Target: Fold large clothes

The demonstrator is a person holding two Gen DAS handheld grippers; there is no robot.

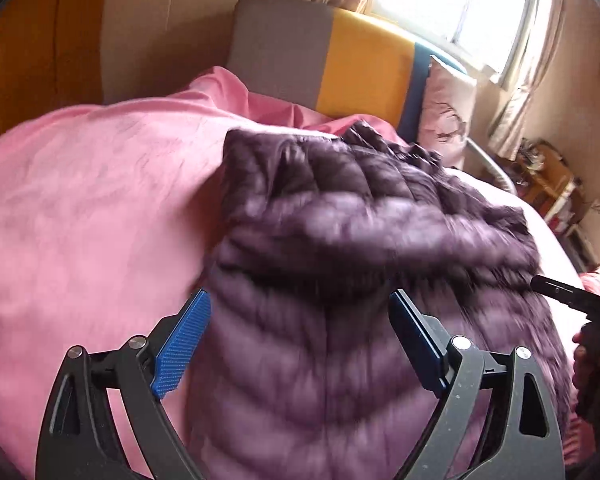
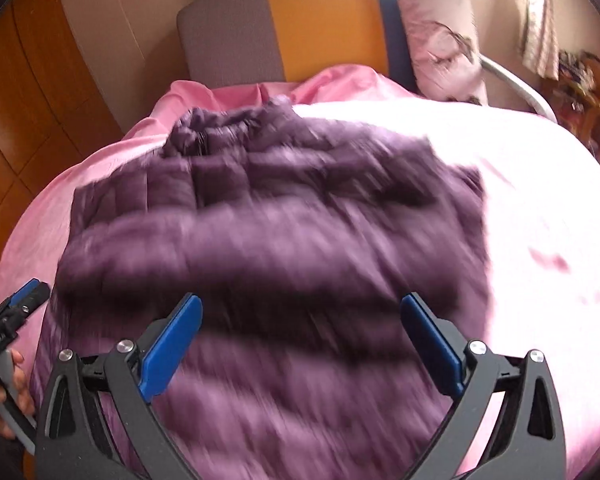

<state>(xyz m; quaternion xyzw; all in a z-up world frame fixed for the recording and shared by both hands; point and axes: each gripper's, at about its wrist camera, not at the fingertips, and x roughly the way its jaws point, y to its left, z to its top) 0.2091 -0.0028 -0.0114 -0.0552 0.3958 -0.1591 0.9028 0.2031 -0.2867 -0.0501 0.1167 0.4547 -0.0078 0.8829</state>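
Note:
A dark purple quilted puffer jacket (image 1: 360, 240) lies spread on a pink bed cover (image 1: 80, 220), its top part doubled over the body; motion blurs it. My left gripper (image 1: 300, 304) hovers open above the jacket's left side, blue pads (image 1: 182, 344) wide apart with nothing between them. In the right wrist view the same jacket (image 2: 280, 232) fills the middle, and my right gripper (image 2: 300, 310) stands open over its lower half, holding nothing. The tip of the right gripper (image 1: 560, 292) shows at the right edge of the left view, and the left gripper (image 2: 24, 296) shows at the left edge of the right view, with a hand behind each.
A headboard (image 2: 320, 20) in grey, yellow and blue stands behind the bed, with a pale pillow (image 2: 440, 40) leaning on it. Wooden panelling (image 2: 28, 100) runs along the left. A bright curtained window (image 1: 460, 4) and a cluttered wooden shelf (image 1: 548, 180) are at the right.

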